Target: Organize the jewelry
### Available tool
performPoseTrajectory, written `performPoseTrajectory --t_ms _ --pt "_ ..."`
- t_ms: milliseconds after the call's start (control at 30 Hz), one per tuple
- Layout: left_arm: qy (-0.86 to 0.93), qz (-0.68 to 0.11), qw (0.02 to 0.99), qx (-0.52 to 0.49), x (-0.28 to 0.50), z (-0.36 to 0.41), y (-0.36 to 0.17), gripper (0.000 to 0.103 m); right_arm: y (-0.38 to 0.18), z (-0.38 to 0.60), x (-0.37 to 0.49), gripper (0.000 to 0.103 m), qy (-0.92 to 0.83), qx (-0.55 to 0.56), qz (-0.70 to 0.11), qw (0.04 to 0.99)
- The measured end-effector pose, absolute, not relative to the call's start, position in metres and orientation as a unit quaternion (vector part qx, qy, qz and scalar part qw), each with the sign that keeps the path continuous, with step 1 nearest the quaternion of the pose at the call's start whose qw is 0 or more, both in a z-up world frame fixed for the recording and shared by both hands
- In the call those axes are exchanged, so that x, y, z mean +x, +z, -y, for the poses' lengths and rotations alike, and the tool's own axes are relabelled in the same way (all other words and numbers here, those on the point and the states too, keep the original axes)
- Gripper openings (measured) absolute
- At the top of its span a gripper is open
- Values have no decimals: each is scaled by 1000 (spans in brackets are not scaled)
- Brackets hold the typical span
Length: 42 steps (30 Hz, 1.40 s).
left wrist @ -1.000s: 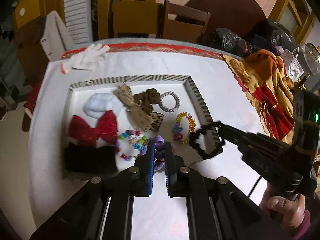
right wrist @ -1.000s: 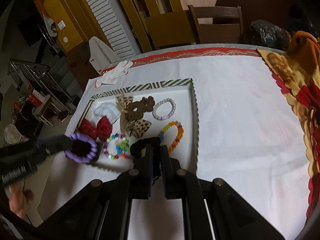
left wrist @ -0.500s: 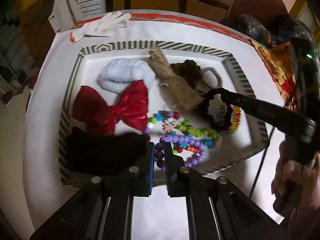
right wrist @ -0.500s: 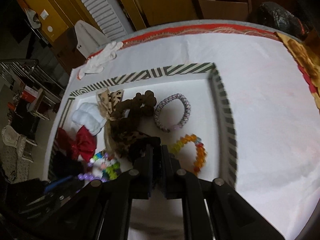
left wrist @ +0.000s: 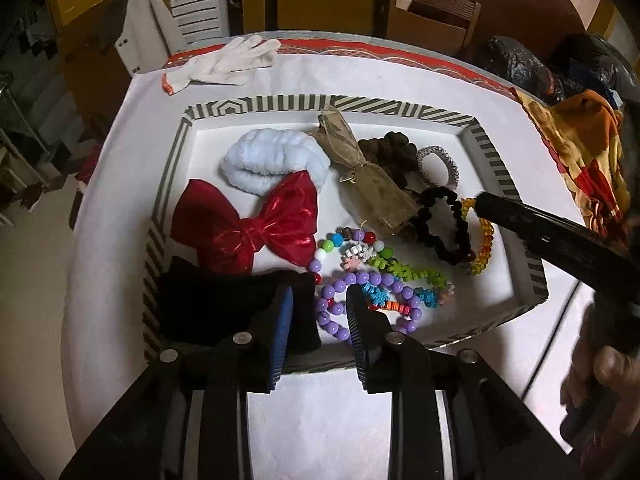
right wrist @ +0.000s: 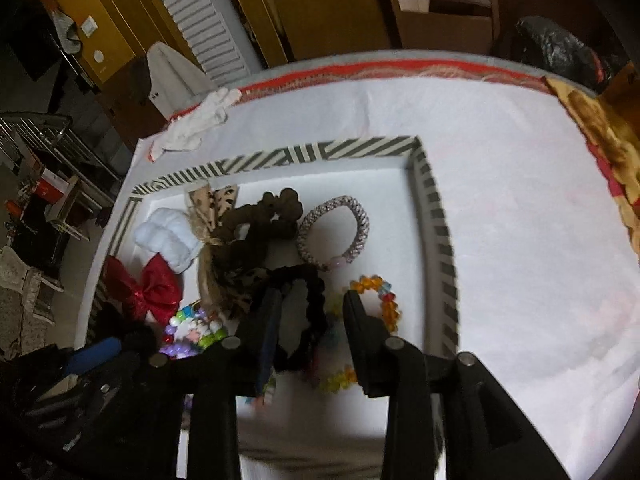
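Observation:
A striped-rimmed tray [left wrist: 320,102] on the white table holds the jewelry and hair pieces. My left gripper [left wrist: 318,314] hangs over the tray's near edge, its jaws opening. The purple bead bracelet [left wrist: 374,279] lies on the tray floor just past its fingertips, free of the pads. My right gripper [right wrist: 312,312] is over the tray's right half [right wrist: 436,216], jaws also opening. The black scrunchie [right wrist: 316,284] rests on the tray between its fingers, beside the orange bead bracelet [right wrist: 388,300]. The left wrist view shows the right gripper's arm [left wrist: 560,240] reaching in beside that scrunchie [left wrist: 436,246].
Also in the tray are a red bow [left wrist: 256,228], a white fluffy scrunchie [left wrist: 264,164], a black cloth [left wrist: 208,304], a brown bow, a brown scrunchie and a silver bracelet [right wrist: 336,232]. A white glove [left wrist: 224,64] lies behind the tray. A patterned orange cloth [left wrist: 580,152] covers the table's right side.
Both grippers came down onto the tray and their jaws parted. The purple bracelet left the left gripper and the black scrunchie left the right one; both now lie in the tray.

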State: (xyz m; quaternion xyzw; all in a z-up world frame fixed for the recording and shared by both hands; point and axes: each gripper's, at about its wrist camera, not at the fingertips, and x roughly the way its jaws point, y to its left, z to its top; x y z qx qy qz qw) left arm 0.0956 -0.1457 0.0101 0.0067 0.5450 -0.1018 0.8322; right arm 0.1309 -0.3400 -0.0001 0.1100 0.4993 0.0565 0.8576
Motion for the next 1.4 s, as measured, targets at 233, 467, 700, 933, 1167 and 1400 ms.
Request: performPoseTrajectory --t_ms 233,467,700,933,1167,1400 --pt "-88 -531 843 9 82 144 24 23 23 343 98 47 44 115 -469 875" --pt "-70 -509 858 3 65 140 41 23 41 335 68 52 38 101 -453 885" --pt "-58 -479 876 8 47 140 62 23 57 326 41 59 39 90 -438 893" --pt "-50 -463 885 6 33 138 75 23 68 315 24 62 46 80 -434 896" --pt "-36 -453 891 8 27 136 83 23 76 308 17 63 56 68 -429 899" --pt "-36 -446 894 6 24 135 89 23 81 309 14 64 59 65 -426 901"
